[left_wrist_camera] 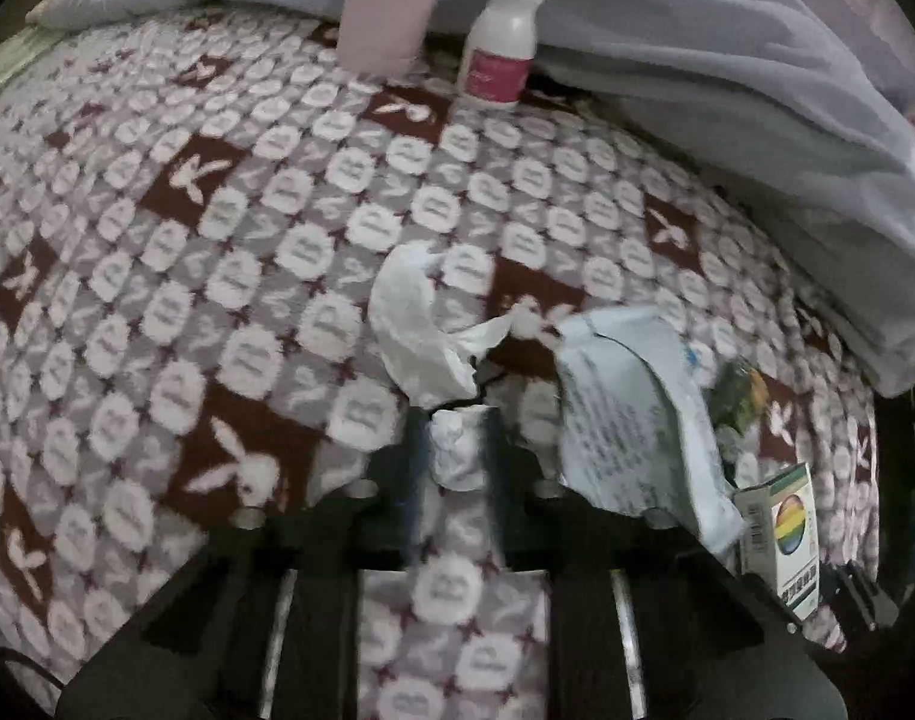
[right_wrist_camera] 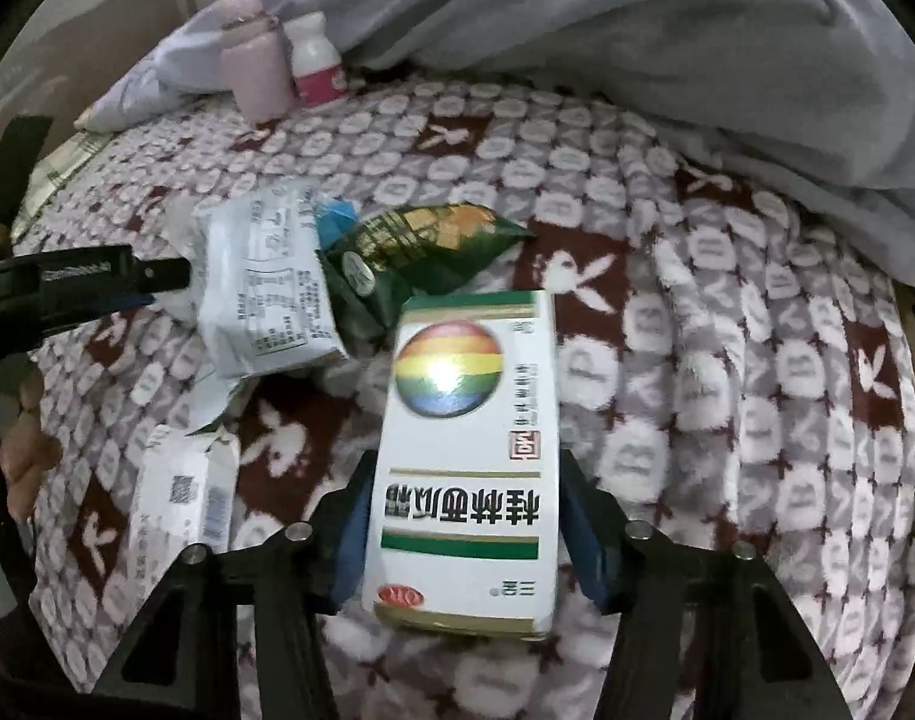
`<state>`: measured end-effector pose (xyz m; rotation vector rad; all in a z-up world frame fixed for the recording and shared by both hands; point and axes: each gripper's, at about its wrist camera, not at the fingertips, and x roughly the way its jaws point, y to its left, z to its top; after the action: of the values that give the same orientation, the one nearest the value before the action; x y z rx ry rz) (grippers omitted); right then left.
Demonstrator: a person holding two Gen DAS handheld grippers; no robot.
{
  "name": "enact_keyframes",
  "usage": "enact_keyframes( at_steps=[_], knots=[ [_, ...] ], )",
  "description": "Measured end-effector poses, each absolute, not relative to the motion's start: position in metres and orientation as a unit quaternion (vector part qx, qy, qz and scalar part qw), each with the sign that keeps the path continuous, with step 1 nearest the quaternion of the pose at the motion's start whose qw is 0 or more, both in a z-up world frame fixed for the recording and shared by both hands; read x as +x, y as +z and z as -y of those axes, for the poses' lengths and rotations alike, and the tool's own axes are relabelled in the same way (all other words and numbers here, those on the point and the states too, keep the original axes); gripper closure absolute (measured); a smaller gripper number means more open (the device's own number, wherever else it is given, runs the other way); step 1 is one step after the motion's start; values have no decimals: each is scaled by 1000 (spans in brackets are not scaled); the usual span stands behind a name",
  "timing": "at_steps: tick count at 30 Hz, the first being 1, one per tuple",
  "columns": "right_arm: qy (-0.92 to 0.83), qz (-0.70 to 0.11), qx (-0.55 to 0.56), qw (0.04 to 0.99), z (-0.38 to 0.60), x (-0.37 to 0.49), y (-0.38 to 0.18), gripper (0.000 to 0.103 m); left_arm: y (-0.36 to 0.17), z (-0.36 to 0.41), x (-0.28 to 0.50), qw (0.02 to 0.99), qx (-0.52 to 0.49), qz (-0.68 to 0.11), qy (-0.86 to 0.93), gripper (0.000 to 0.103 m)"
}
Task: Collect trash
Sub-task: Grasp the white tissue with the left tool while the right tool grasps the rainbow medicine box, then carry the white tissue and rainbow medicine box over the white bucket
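A crumpled white tissue (left_wrist_camera: 409, 312) lies on the rabbit-patterned bedspread (left_wrist_camera: 187, 276), and my left gripper (left_wrist_camera: 456, 420) is shut on its near end. My right gripper (right_wrist_camera: 466, 480) is shut on a white medicine box (right_wrist_camera: 469, 396) with a rainbow ball and green stripes; both blue pads press its long sides. That box (left_wrist_camera: 784, 540) also shows at the right edge of the left wrist view. Between the two grippers lie a white printed wrapper (right_wrist_camera: 265, 294) (left_wrist_camera: 631, 420) and a dark green snack bag (right_wrist_camera: 421, 252) (left_wrist_camera: 736, 390). The left gripper (right_wrist_camera: 157, 285) reaches in from the left of the right wrist view.
A pink bottle (left_wrist_camera: 391, 6) and a white bottle with a pink label (left_wrist_camera: 502, 42) stand at the far side, against a bunched grey quilt (left_wrist_camera: 727, 90). A white barcoded packet (right_wrist_camera: 181, 492) lies near left. A hand (right_wrist_camera: 25, 450) shows at the left edge.
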<state>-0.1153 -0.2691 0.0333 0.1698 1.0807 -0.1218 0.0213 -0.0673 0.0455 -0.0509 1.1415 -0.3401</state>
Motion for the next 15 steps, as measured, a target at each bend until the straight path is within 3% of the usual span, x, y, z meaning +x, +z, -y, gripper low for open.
enact_keyframes(
  at_steps=[15],
  knots=[
    [-49,-468,92,878,272,-189,73,52,101,54,-65,840,-9,-499,-212,93]
  ],
)
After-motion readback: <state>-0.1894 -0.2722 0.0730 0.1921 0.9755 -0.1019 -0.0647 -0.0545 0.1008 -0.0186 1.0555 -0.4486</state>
